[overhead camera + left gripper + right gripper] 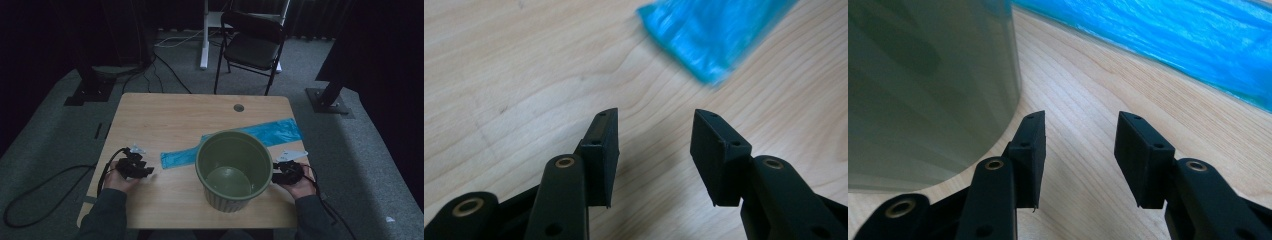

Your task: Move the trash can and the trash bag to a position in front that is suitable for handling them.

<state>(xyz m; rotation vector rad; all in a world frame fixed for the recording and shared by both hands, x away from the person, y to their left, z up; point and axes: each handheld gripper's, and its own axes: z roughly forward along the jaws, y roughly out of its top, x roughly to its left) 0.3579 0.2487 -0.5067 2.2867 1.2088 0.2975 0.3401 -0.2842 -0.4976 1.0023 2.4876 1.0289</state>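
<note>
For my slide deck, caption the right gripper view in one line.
Open right gripper over the wooden table, green bin beside one finger, blue bag beyond.

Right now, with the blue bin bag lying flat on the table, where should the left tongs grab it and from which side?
Probably the bin bag's near left end, the narrow folded tip that lies bare on the wooden table. The rest runs behind the green bin. The left tongs stand open with that tip just ahead, so come in low from the left and pinch the corner, since the flat film offers no raised edge.
</note>
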